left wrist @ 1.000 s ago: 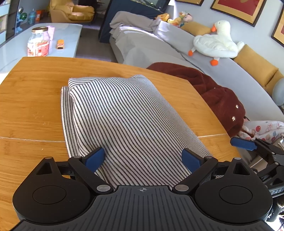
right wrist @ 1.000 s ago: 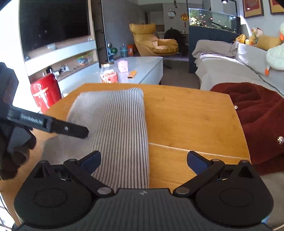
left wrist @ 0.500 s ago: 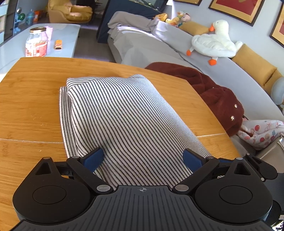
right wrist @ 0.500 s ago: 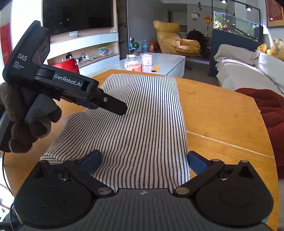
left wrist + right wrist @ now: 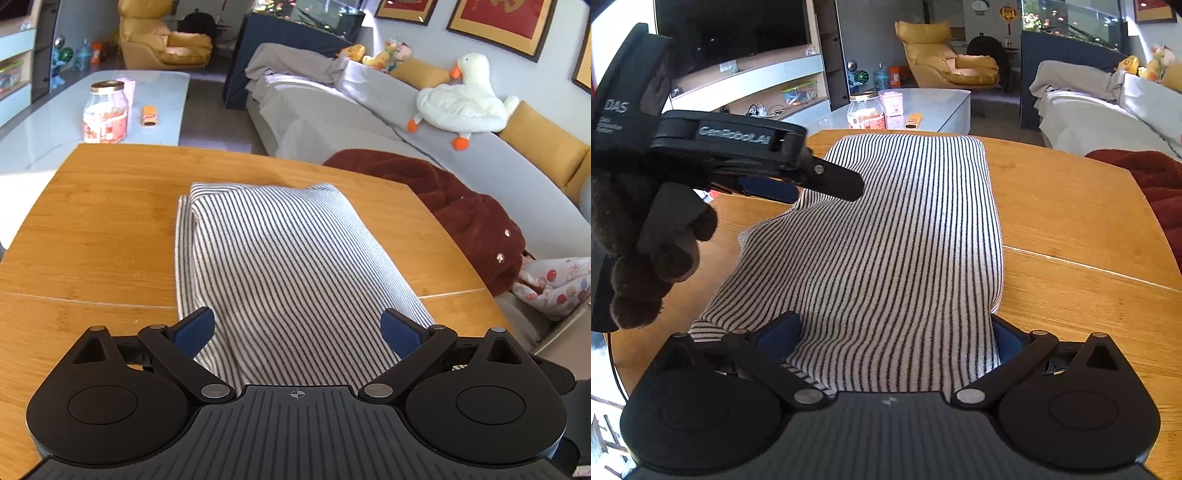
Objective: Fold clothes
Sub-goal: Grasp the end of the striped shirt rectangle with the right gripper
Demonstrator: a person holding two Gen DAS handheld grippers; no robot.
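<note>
A black-and-white striped garment [image 5: 280, 266] lies folded lengthwise on the wooden table [image 5: 92, 229]. It also shows in the right wrist view [image 5: 905, 236]. My left gripper [image 5: 297, 328] is open, its blue pads spread over the garment's near end. From the right wrist view the left gripper [image 5: 798, 181] hovers at the garment's left edge, held by a gloved hand [image 5: 646, 251]. My right gripper [image 5: 890, 332] is open, its fingers straddling the garment's near end, cloth between them.
A dark red fleecy garment [image 5: 461, 210] lies on the grey sofa [image 5: 406, 140] past the table's right edge, beside a patterned cloth [image 5: 554, 284]. A white duck toy [image 5: 461, 103] sits on the sofa back. A jar [image 5: 105, 110] stands on the pale coffee table [image 5: 48, 125].
My right gripper has swung left and moved in over the garment's near end. The left gripper has drawn back slightly and shifted left along the garment.
</note>
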